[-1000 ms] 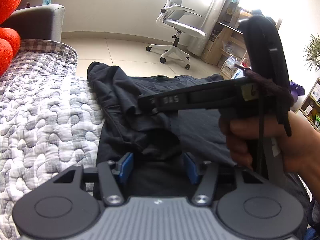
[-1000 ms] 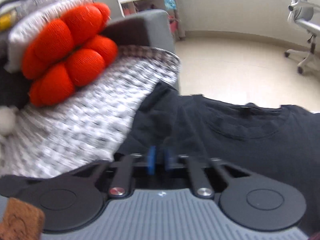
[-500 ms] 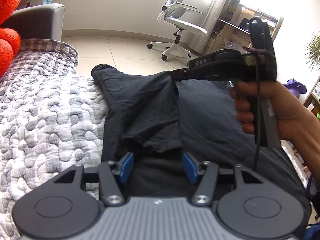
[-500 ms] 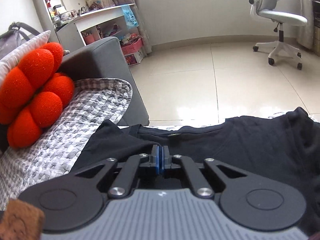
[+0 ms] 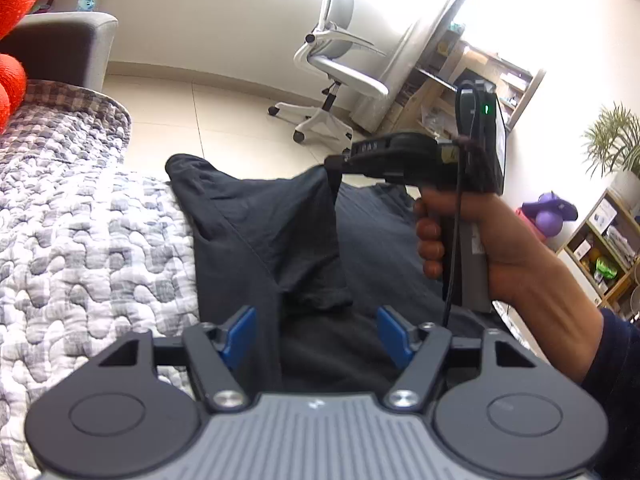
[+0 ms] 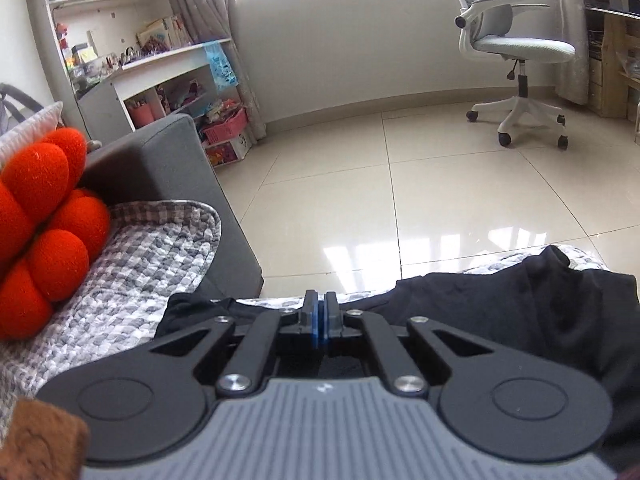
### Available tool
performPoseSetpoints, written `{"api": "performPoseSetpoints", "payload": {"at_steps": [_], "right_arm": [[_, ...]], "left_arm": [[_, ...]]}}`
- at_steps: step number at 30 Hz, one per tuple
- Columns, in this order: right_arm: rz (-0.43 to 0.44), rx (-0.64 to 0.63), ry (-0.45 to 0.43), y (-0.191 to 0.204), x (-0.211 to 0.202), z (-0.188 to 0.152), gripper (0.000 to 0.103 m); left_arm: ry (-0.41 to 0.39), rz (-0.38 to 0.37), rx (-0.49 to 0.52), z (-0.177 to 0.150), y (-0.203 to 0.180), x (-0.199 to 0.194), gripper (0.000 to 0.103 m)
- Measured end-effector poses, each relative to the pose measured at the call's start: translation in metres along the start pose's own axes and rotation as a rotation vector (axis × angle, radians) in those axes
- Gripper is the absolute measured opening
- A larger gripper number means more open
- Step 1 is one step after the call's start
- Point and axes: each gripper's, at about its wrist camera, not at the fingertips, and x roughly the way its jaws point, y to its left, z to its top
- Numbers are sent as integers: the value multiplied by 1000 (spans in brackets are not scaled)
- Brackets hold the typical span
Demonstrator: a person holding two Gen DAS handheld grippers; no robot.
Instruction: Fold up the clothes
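A black T-shirt (image 5: 280, 232) lies spread on a grey-and-white quilt (image 5: 80, 240). In the left wrist view my right gripper (image 5: 334, 164), held by a hand (image 5: 480, 240), is shut on a fold of the shirt's left side and holds it lifted over the body of the shirt. In its own view the right gripper (image 6: 320, 308) shows its blue pads pressed together, with the shirt (image 6: 540, 300) spread below. My left gripper (image 5: 317, 334) hovers low over the shirt's near part. Its jaws are opening, and cloth lies between the blue pads without being pinched.
A red knotted cushion (image 6: 44, 216) and a grey sofa arm (image 6: 160, 160) stand at the left. A white office chair (image 6: 516, 52) is on the tiled floor beyond the quilt's edge. Wooden shelves (image 5: 600, 256) and a plant (image 5: 616, 140) are at the right.
The right gripper has carried the pinched shirt fold rightward and up, so the side panel is drawn over the shirt. The left gripper's jaws have widened; the left hand has stayed in place.
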Motion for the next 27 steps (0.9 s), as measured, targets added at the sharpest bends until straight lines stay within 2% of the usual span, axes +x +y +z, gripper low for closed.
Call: {"api": "performPoseSetpoints", "payload": {"at_steps": [3,7,8,9,11,15,19,22,23,24,25,26,27], "right_arm": [[-48,-18,6,0,5,-1,1],[-87,17,75,-7,19,-17,2],[-88,33,74,-9,16,-21,9],[-83,55,61,-12,11,-24,16],[-82,96,36,-17,-5,-24,16],[-49,109,11,-12,-47,-25,16],[62,125,23,9,-95,-40,16],[159,113,24,33,-141,-64,20],[184,94,27,41,-156,-75,25],[209,73,30,50,-172,-87,39],[234,52,33,59,-188,-99,45],[259,31,36,68,-204,-111,49],[283,10,49,77,-217,-125,49]], "left_arm": [[9,16,-25,-1,4,1,70],[21,58,-38,-2,4,2,70],[17,64,-49,-1,5,0,70],[12,62,-58,-1,7,-2,70],[-4,64,-63,0,10,-7,70],[-22,126,-110,2,15,-16,70],[-20,176,-170,-1,21,-27,70],[-48,181,-196,-7,23,-45,70],[-57,181,-195,-10,22,-51,70],[-65,182,-191,-14,20,-57,70],[-72,186,-186,-17,19,-63,70],[-73,191,-183,-20,18,-68,70],[-75,197,-180,-23,17,-73,70]]}}
